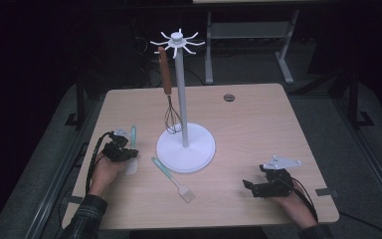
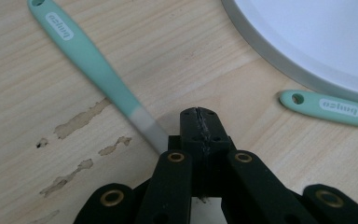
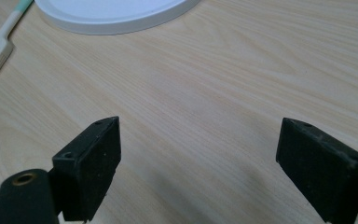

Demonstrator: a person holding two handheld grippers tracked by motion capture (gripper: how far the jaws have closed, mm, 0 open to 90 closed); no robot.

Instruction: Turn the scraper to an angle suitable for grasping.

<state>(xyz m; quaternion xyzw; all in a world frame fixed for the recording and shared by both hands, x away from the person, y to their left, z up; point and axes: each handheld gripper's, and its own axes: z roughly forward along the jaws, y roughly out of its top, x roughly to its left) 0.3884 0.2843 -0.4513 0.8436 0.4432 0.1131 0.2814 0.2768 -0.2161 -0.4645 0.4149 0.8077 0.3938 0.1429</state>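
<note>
Dark floor surrounds my pale wooden table (image 1: 248, 129), and the white stand (image 1: 185, 144) is my landmark on it, with a whisk (image 1: 171, 119) hanging from 1 of its hooks. Just left of the stand's round base, my left tongs (image 2: 199, 114) are pressed together with nothing between them, right beside the spatula (image 2: 93, 65) with the mint handle. A brush (image 1: 173, 179) lies in front of the base. Well right of the stand, my right tongs (image 3: 198, 158) stand wide apart over bare wood.
</note>
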